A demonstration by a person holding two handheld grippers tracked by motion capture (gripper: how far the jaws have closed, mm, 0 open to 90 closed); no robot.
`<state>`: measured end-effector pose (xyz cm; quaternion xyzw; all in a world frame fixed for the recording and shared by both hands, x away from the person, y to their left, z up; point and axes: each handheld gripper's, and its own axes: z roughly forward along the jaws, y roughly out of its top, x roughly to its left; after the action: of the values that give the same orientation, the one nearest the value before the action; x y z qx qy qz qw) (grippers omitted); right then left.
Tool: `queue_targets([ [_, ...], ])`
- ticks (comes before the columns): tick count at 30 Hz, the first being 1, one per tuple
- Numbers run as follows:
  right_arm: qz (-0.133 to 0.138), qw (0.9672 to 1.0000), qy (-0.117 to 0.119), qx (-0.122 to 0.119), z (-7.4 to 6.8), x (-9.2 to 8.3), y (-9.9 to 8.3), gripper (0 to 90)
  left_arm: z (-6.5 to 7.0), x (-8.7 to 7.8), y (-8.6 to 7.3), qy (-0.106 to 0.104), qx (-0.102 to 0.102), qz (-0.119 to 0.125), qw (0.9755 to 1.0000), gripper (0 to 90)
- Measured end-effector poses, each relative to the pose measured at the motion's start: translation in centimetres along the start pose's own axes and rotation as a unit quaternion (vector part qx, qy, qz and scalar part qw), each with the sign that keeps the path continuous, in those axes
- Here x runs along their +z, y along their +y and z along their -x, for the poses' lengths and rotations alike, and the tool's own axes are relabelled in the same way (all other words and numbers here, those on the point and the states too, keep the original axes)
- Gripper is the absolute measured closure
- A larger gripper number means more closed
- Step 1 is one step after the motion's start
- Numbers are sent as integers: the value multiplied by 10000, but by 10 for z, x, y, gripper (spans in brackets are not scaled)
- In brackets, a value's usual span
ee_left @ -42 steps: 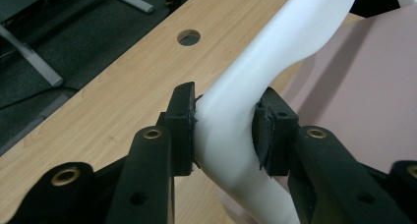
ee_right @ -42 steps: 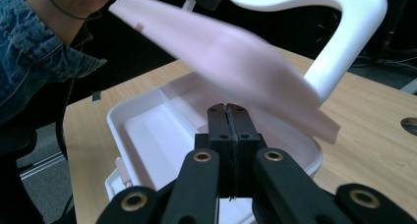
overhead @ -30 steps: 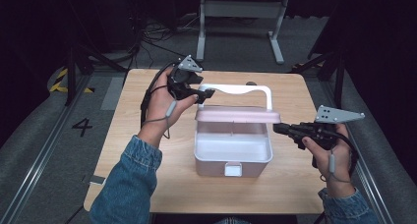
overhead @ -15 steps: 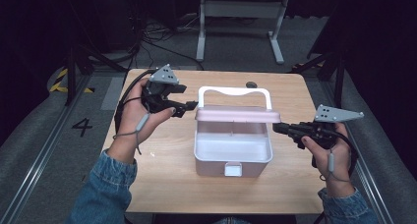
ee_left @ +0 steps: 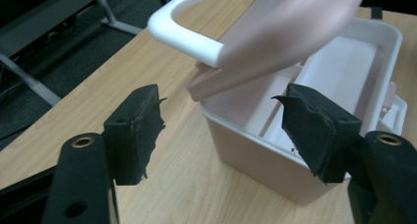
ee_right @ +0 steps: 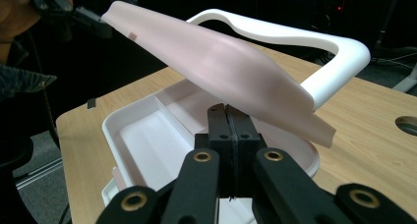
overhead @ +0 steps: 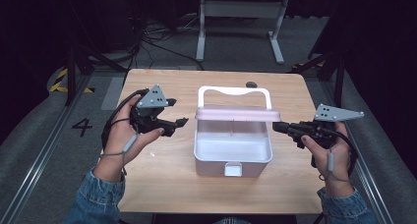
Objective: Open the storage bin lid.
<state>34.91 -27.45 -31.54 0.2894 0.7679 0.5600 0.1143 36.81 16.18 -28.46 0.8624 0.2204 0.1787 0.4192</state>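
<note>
Storage box [overhead: 232, 155]: table centre, pink lid [overhead: 237, 114] raised, handle [overhead: 234, 91] behind. Left gripper [overhead: 181, 121]: withdrawn left of box since a second ago, jaws just opening, empty. Right gripper [overhead: 276, 126]: clenched, tips under the lid's right edge, likely propping it. Lid-opening judged done.

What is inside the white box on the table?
The white box looks empty: a bare white floor and a thin divider wall. The raised pink lid covers the back part in the high view, so that part cannot be checked there.
</note>
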Motion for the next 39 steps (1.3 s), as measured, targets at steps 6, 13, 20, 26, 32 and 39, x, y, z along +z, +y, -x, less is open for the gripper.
queue_targets([
  [6, 23, 10000, 8, 12, -1, 0, 1, 900, 10, 16, -4, -28, -93, 252, 9996, 262],
  [13, 41, 10000, 10, 3, 0, -1, 1, 900, 20, 35, 5, 13, 18, 473, 9989, 210],
  [20, 76, 10000, 3, 15, 0, -2, 1, 900, 19, 48, 11, 129, -90, 513, 9986, 232],
  [26, 80, 10000, 20, 28, 1, -1, 1, 900, 21, 53, 16, 150, -27, 687, 9975, 273],
  [32, 71, 10000, 19, 54, 2, -1, 1, 900, 26, 60, 21, 47, 78, 745, 9972, 300],
  [39, 75, 10000, 33, 54, 2, -1, 0, 900, 30, 67, 24, 87, 334, 803, 9962, 386],
])
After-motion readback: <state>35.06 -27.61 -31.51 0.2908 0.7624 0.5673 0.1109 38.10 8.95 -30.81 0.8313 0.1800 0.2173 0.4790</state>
